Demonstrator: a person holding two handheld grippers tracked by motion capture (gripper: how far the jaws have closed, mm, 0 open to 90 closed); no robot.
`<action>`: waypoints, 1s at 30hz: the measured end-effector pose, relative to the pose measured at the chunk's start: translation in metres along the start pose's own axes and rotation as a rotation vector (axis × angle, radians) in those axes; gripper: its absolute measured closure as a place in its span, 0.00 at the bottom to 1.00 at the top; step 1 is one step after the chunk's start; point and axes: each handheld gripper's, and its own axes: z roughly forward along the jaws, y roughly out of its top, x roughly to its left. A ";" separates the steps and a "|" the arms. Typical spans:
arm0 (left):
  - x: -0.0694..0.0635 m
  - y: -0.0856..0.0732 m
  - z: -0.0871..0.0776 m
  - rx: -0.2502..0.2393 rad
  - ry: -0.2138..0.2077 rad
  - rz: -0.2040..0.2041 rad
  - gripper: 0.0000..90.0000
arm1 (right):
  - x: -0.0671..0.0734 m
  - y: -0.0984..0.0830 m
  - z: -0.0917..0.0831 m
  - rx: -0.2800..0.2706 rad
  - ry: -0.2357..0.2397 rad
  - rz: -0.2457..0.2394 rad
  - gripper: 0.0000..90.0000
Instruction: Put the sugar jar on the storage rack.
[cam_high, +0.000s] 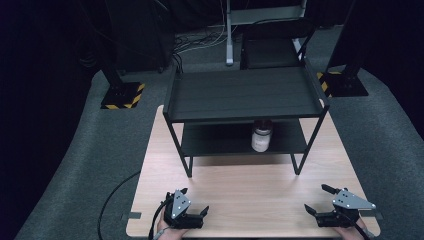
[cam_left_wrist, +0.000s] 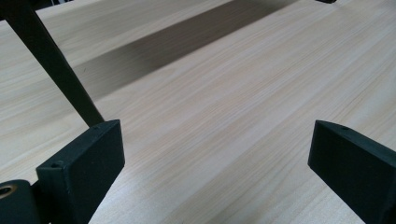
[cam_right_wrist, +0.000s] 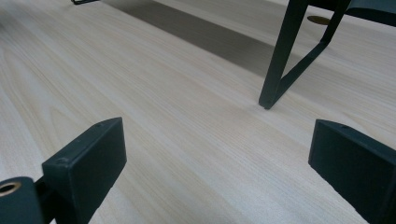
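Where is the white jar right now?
In the high view, the white jar stands on the lower shelf of the black rack, right of centre, beyond both grippers.

Left gripper (cam_high: 195, 201): black body, two blunt black jaws, a grey three-cornered plate on top dotted with dark screw holes, a black cable trailing from its rear. Right gripper (cam_high: 319, 199): the same build. Gripper views: each jaw block carries a small recessed screw hole; a brass-coloured ring sits at the lower left corner.

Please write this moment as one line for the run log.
left gripper: open, empty, near table edge | right gripper: open, empty | jar: upright on lower shelf of rack | contact: none
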 end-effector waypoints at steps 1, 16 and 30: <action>0.000 0.000 0.000 0.000 0.000 0.000 0.04 | 0.000 0.000 0.000 -0.001 -0.001 0.000 0.03; 0.000 0.000 0.000 0.000 -0.001 0.001 0.04 | -0.001 0.000 0.000 0.002 0.002 0.001 0.03; 0.000 0.000 0.000 0.000 -0.002 0.000 0.04 | -0.001 0.000 0.000 0.004 0.005 0.002 0.03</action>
